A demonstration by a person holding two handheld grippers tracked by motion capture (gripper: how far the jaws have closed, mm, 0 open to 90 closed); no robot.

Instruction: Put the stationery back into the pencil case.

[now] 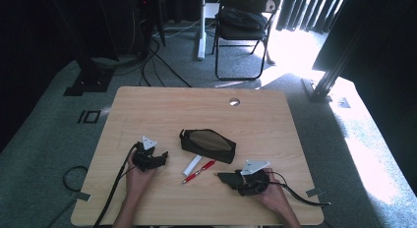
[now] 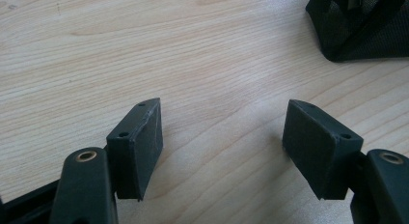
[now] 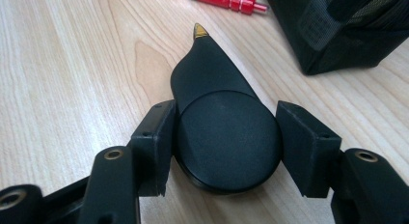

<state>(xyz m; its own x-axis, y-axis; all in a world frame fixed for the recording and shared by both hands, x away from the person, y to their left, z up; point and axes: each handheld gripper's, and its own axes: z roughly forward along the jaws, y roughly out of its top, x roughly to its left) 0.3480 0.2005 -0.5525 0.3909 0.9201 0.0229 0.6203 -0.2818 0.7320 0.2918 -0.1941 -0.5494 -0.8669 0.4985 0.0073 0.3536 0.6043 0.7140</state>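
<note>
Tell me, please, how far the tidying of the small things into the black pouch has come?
Early. Nothing looks packed yet: the black pouch lies beside the red pen and white eraser, both on the table. In hand: the right hand-held gripper clamps a black teardrop-shaped tool. The left hand-held gripper is open, holding nothing. Left: tool, pen and eraser, probably.

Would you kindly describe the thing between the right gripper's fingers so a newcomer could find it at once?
On the wooden table, look at the near right part, in front of the dark pouch. There the right gripper is shut on a flat black teardrop tool. Unlike the red pen and white block beside it, it has a round body narrowing to a gold tip.
</note>
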